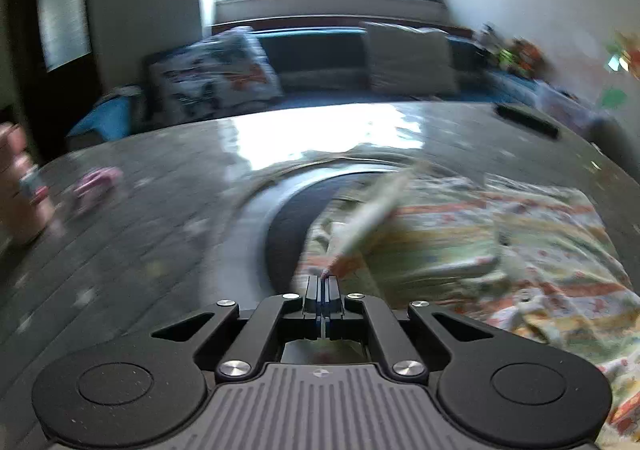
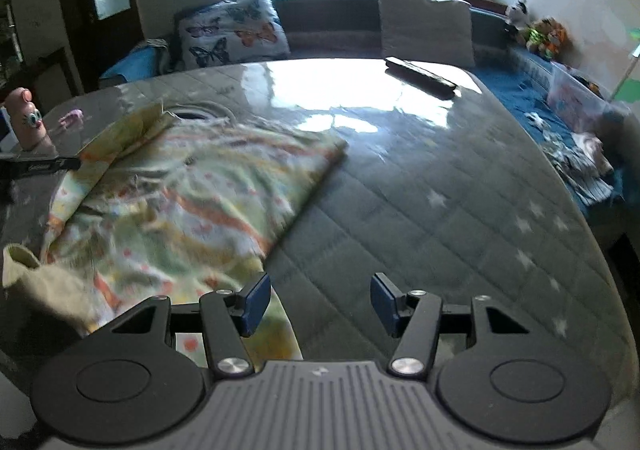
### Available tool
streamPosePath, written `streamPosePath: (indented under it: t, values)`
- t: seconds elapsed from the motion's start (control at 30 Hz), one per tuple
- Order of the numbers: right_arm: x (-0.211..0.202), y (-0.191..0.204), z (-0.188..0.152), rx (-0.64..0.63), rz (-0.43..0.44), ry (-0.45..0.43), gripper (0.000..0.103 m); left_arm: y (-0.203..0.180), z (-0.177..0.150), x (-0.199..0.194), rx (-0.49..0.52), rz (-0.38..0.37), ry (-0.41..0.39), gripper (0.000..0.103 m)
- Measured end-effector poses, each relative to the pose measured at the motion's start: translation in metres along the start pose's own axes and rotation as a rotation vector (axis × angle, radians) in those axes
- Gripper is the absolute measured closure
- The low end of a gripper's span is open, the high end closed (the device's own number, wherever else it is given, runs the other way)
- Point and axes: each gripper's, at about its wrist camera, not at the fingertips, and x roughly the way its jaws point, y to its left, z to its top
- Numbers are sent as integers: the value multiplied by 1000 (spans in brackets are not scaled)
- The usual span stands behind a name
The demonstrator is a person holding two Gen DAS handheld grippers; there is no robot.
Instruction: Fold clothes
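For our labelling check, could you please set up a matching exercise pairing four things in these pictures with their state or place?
Things:
1. left gripper
2. right gripper
3. dark remote
4. pink bottle

States:
a. open, nothing between its pads
b. standing upright at the table's left edge
c. shut on an edge of the patterned garment
d. lying flat at the table's far side

Pairs: 1-c, 2-a, 3-d, 4-b

Black linkage, silver screws, blue fingers (image 2: 256, 304), ribbed grey housing
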Motion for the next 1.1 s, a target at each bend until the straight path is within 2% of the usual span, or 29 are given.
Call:
streamPosePath:
  t: [0.2, 0.37, 0.57, 0.6, 0.67, 0.73, 0.83, 0.9, 0.93, 1.03, 1.1]
  values:
    - [25, 11, 20, -35, 42, 3, 47, 48, -28, -37, -129, 111, -11, 102]
    - [53, 12, 37, -37, 58, 23, 47, 78, -57, -60, -223, 150, 26, 102]
    - [92, 6, 49, -8, 43, 56, 50, 80, -66, -72, -204, 168, 60, 98]
    - [98, 4, 51, 1, 42, 60, 52, 79, -63, -74, -200, 164, 53, 98]
    - [107, 2, 53, 19, 43, 59, 55, 74, -55, -78, -182, 152, 29, 85]
    - [114, 0, 56, 33, 47, 56, 59, 67, -46, -82, -156, 134, 0, 78]
    - [125, 0, 61, 38, 36, 49, 65, 51, -30, -78, -112, 62, -30, 78]
    - [130, 0, 66, 36, 22, 40, 66, 38, -18, -66, -89, 7, -23, 78]
    - [132, -1, 68, 40, 19, 38, 70, 32, -13, -58, -77, -15, -18, 78]
    - [137, -3, 73, 51, 18, 32, 84, 13, 3, -28, -35, -41, 8, 78]
    - [140, -4, 77, 53, 19, 29, 88, 5, 12, -6, -23, -56, 35, 78]
